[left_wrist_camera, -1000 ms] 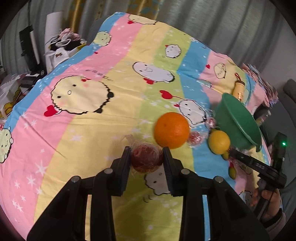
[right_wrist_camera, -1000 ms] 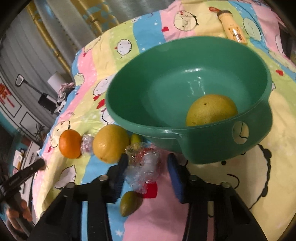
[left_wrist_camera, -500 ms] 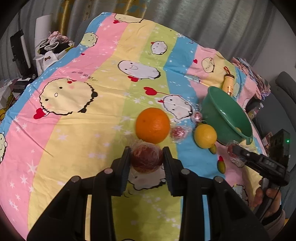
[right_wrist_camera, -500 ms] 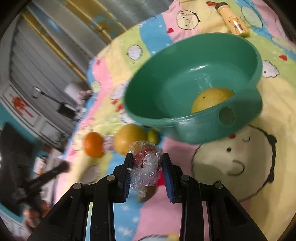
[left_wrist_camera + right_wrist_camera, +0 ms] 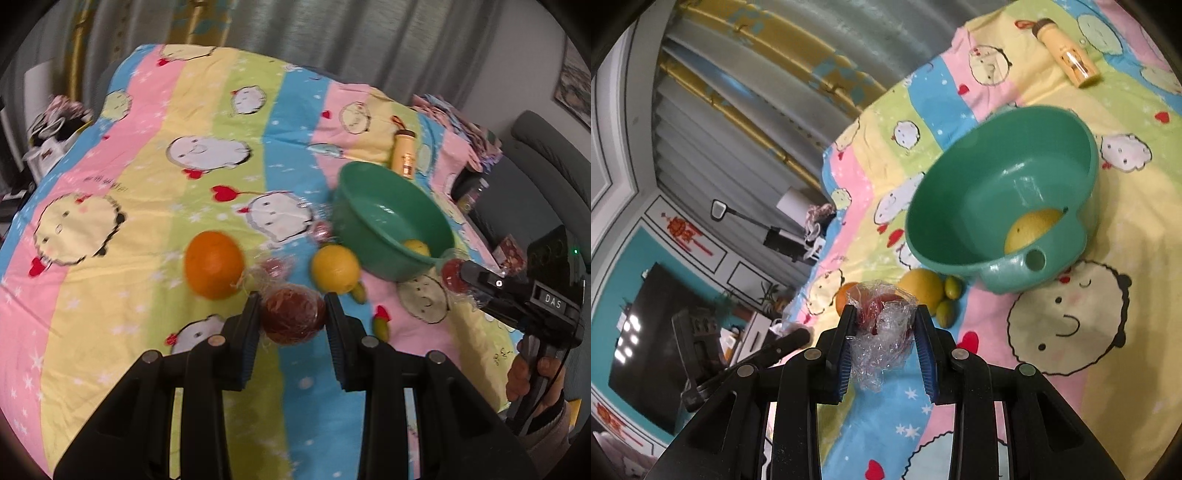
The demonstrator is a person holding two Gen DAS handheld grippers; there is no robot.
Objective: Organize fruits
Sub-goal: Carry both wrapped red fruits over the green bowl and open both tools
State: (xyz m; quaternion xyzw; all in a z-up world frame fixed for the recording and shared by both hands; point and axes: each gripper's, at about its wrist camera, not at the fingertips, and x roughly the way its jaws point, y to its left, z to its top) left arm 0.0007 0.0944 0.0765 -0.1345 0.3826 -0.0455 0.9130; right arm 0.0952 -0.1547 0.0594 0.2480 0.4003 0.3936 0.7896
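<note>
Nearest in the left wrist view, a dark red fruit in clear wrap (image 5: 293, 314) is clamped between the pads of the left gripper (image 5: 291, 317), held above the striped cartoon bedsheet (image 5: 122, 206). Just beyond it lie an orange (image 5: 213, 264), a small wrapped red fruit (image 5: 275, 266) and a yellow citrus (image 5: 335, 268), with two small green fruits (image 5: 948, 301) beside the citrus. Past these stands the green basin (image 5: 960, 192), in which another yellow citrus (image 5: 1034, 229) rests against the near wall by the handle hole. A yellow bottle (image 5: 1067, 55) lies farther off, toward the far edge of the bedsheet, and grey curtains (image 5: 332, 33) hang behind.

The right gripper (image 5: 886, 321) is shown grasping a red fruit in crumpled plastic (image 5: 882, 325), raised above the sheet short of the basin's handle side. In the left wrist view the same gripper is seen at the right edge, carried by a hand (image 5: 532, 373) wrapped round its grip. Both grippers are pitched downward toward the sheet.
</note>
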